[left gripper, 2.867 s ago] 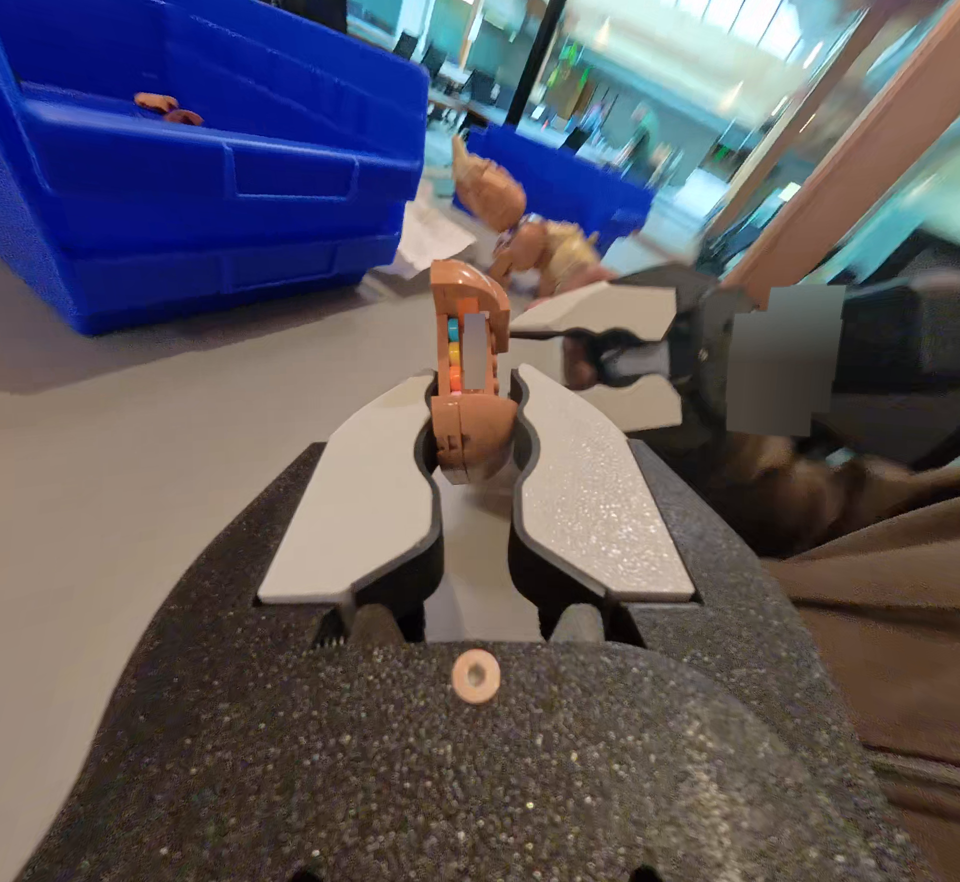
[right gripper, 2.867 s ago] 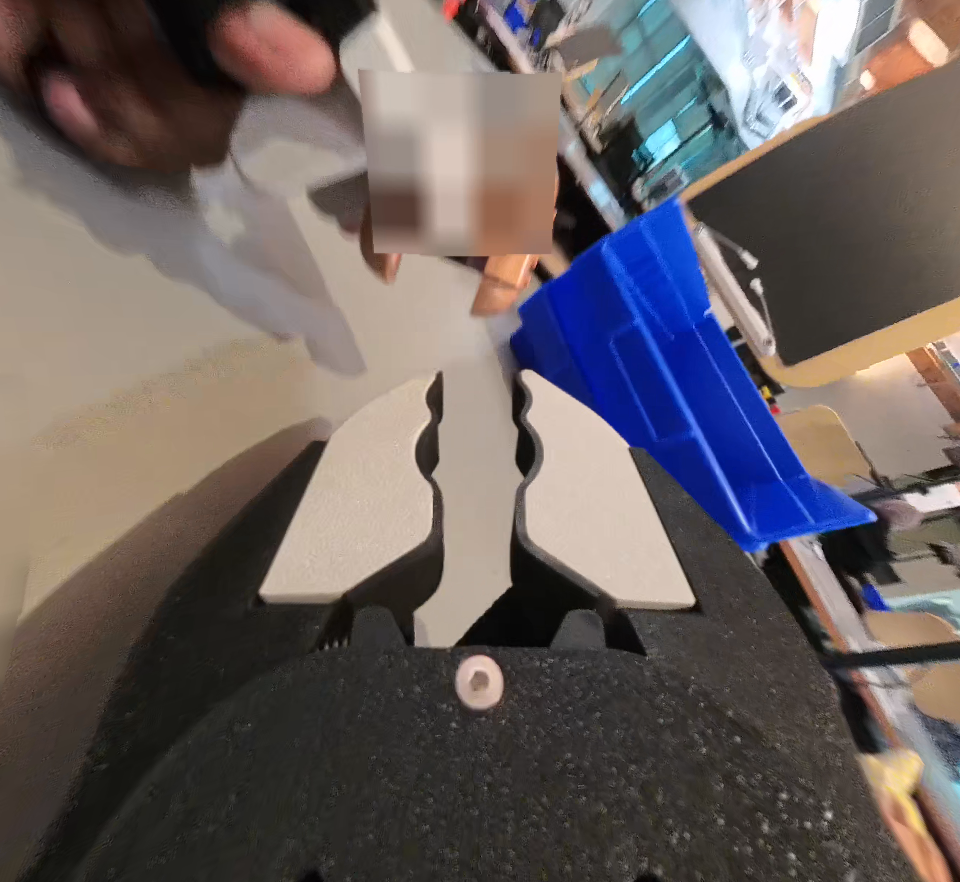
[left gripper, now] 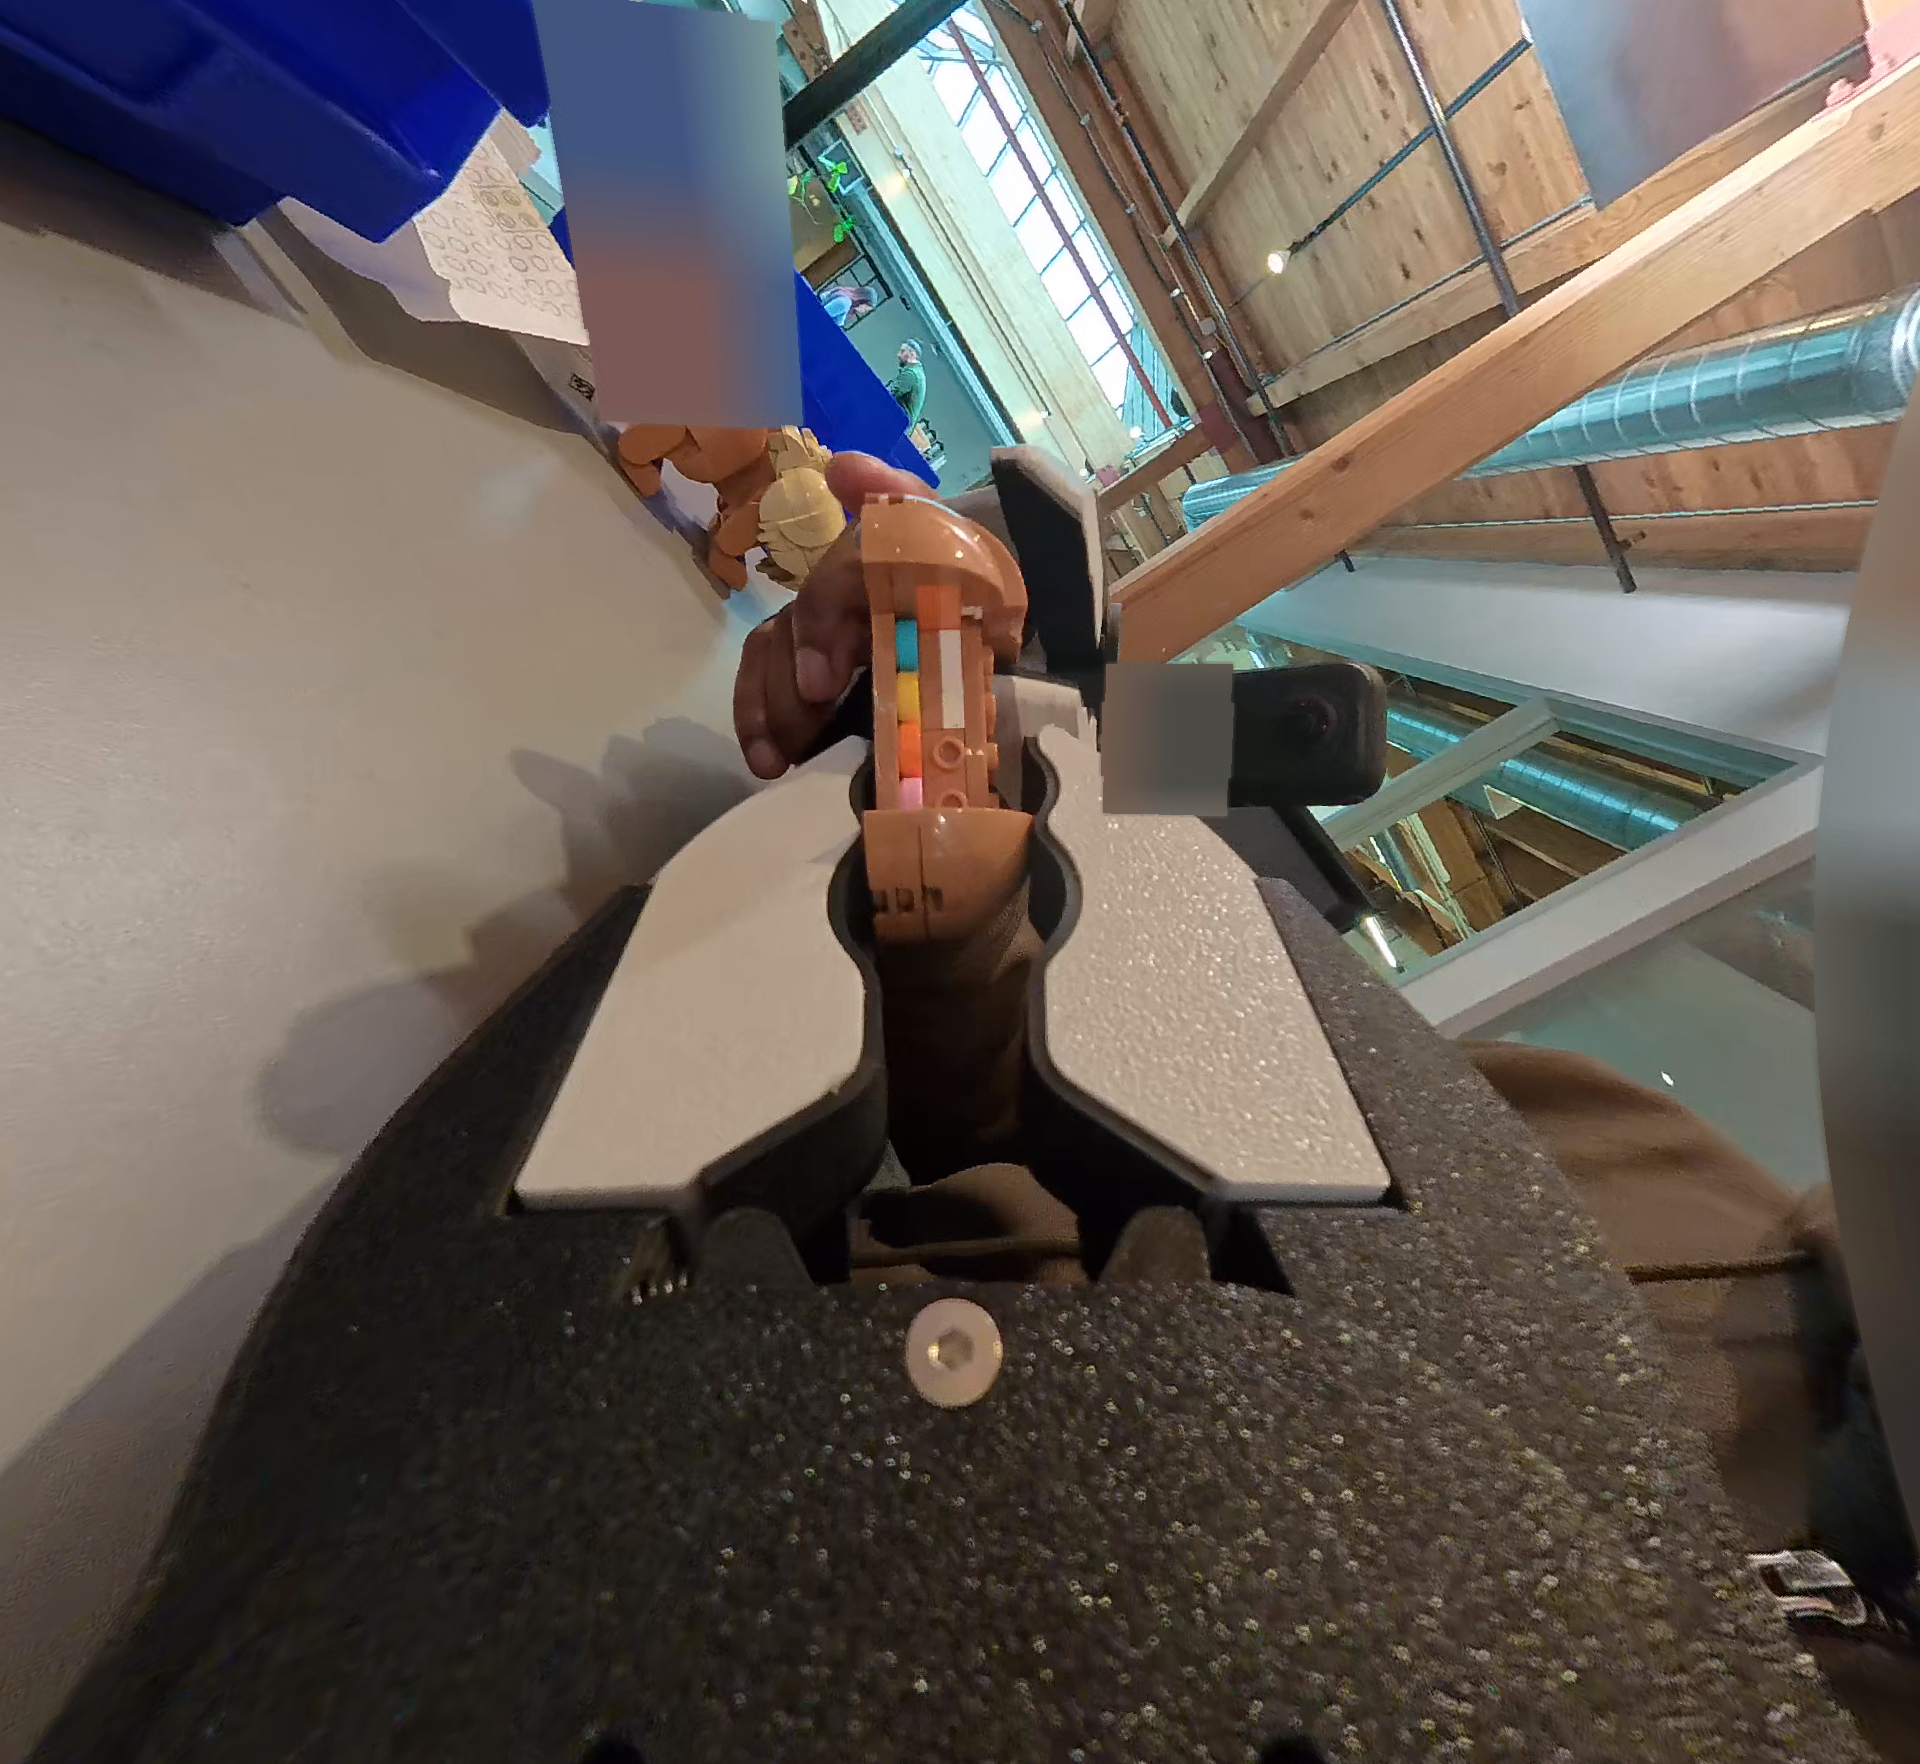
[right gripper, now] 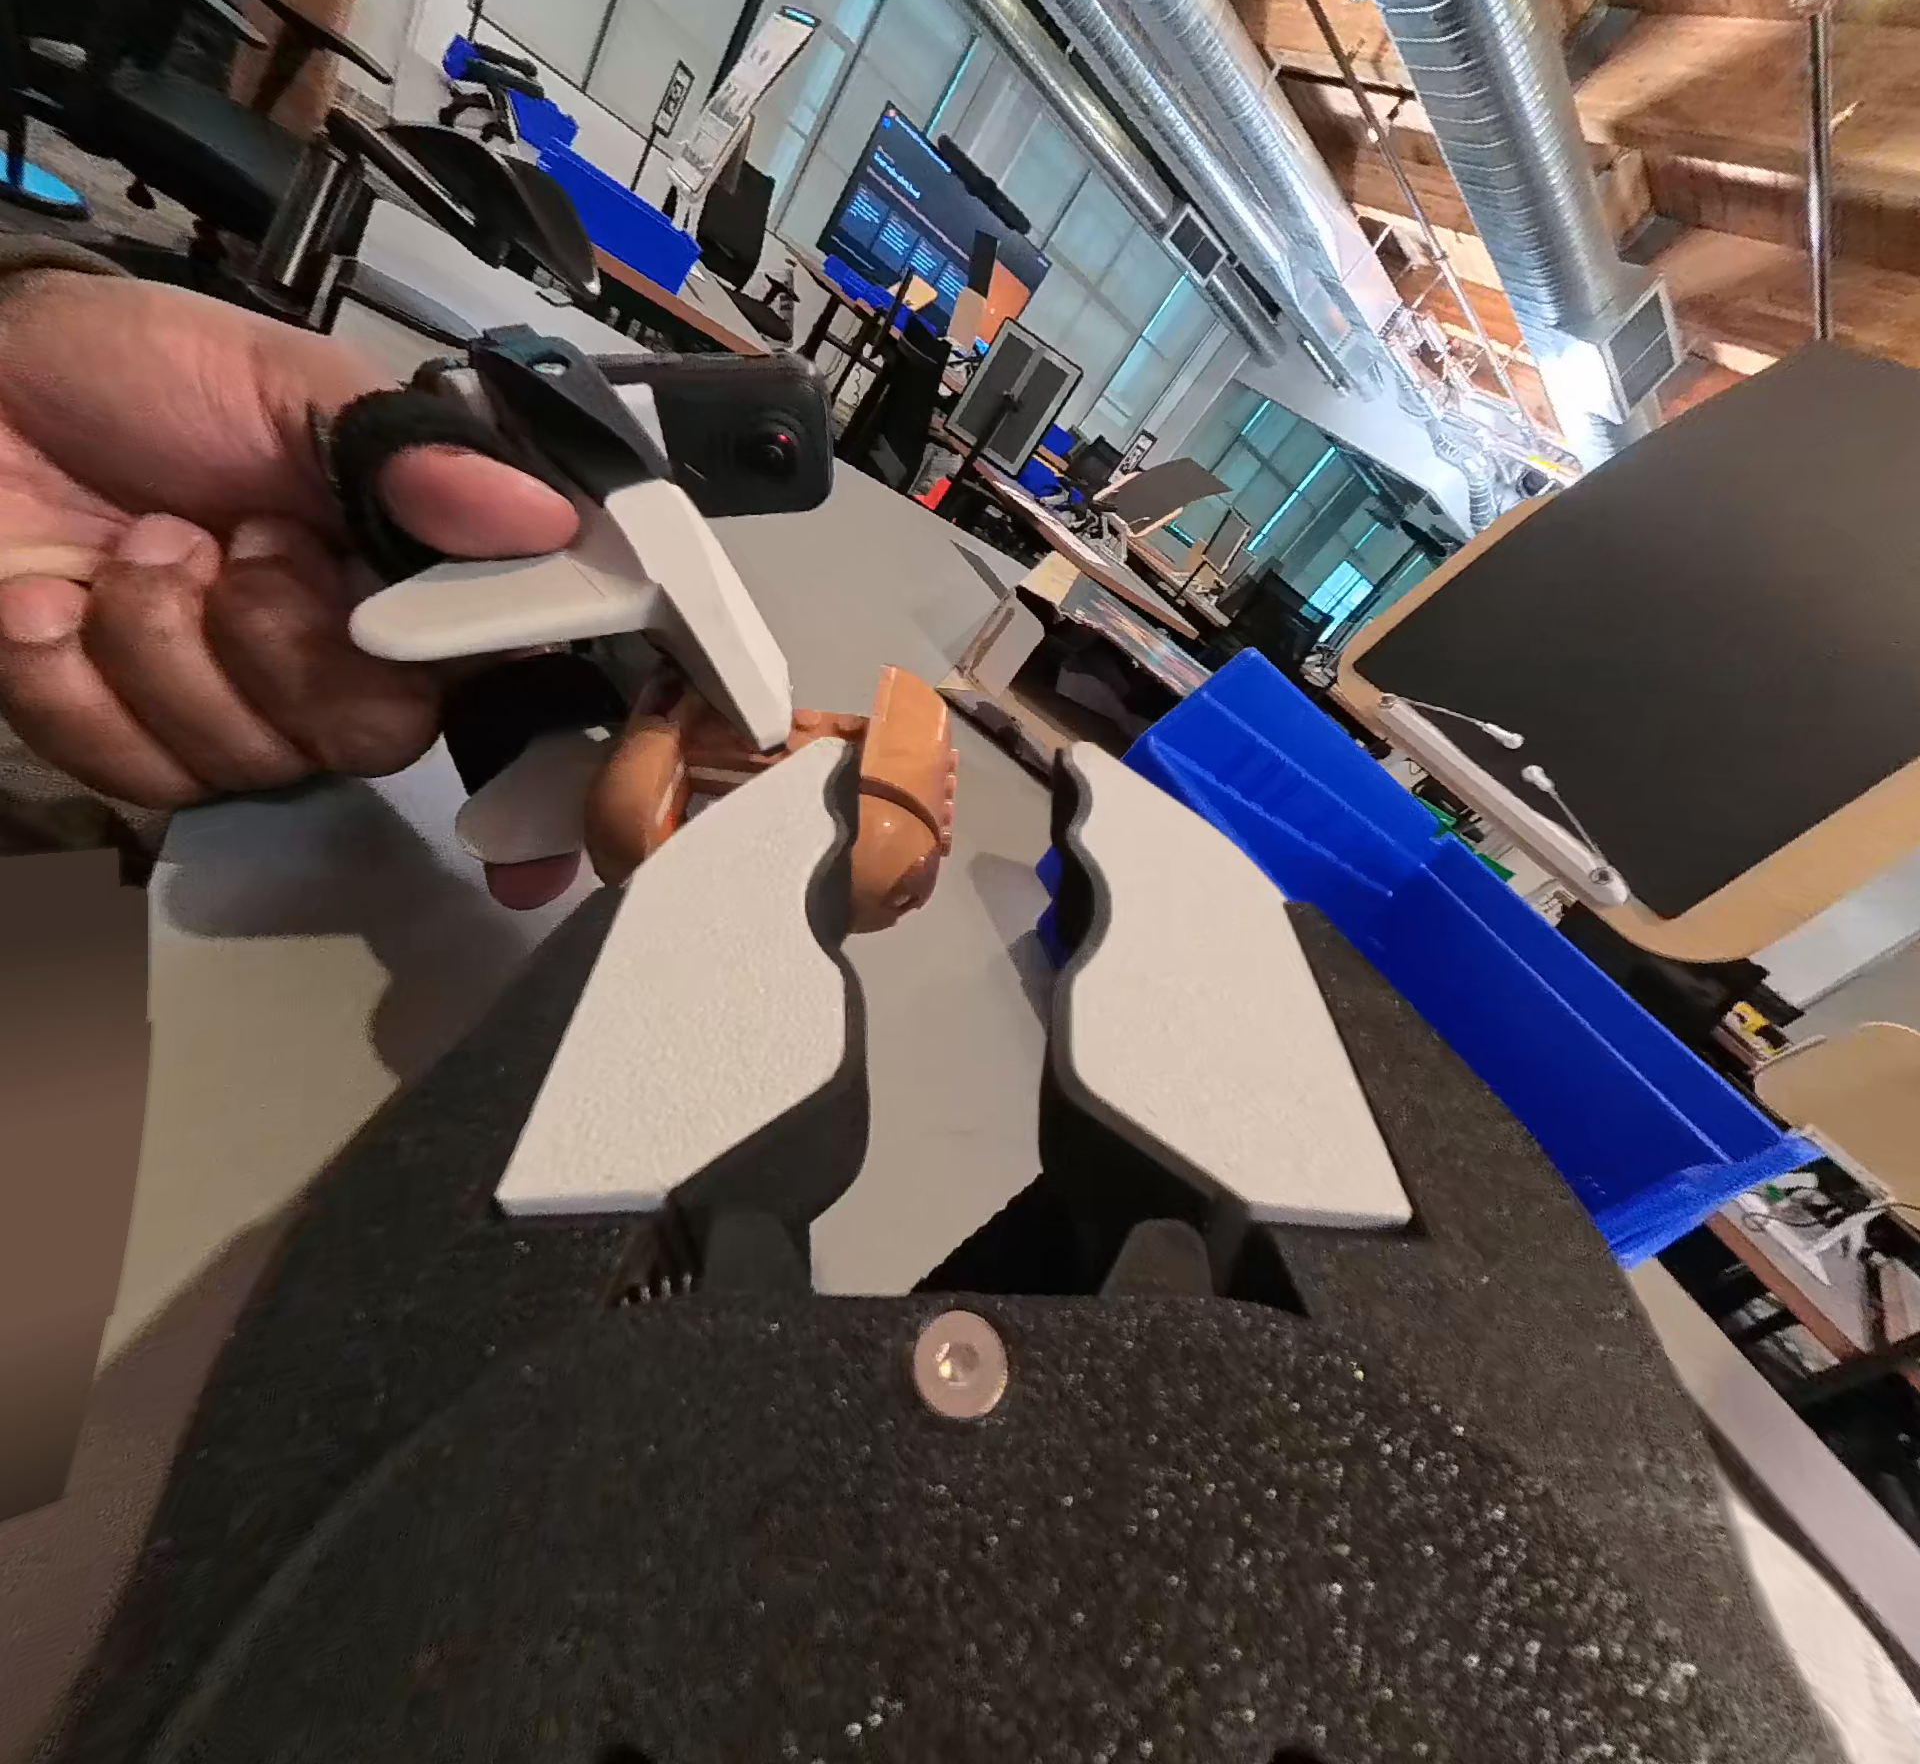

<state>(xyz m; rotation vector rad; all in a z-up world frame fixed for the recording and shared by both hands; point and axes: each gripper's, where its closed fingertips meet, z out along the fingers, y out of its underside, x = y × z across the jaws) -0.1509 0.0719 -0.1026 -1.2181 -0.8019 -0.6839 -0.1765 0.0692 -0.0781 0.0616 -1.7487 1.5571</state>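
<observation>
My left gripper (left gripper: 951,779) is shut on a brown brick-built piece (left gripper: 935,675) with coloured bricks in its middle, and holds it above the grey table (left gripper: 260,675). The right wrist view shows the same piece (right gripper: 904,810) lying sideways in the left gripper's fingers (right gripper: 707,613). My right gripper (right gripper: 951,769) is open. One end of the piece sits between its jaws, close to the left finger, with a gap on the right side. I cannot tell whether they touch. The right gripper (left gripper: 1039,551) shows just behind the piece in the left wrist view.
A brown and tan brick figure (left gripper: 769,509) stands on the table beyond the piece. Blue bins (left gripper: 260,0) and a printed sheet (left gripper: 499,260) lie at the far left. Another blue bin (right gripper: 1403,883) lies right of my right gripper. A person's hands (right gripper: 156,571) hold both grippers. The grippers are tip to tip, or close to it.
My left gripper has tilted with the piece still in it. My right gripper's jaws have opened wider and moved up around one end of the piece.
</observation>
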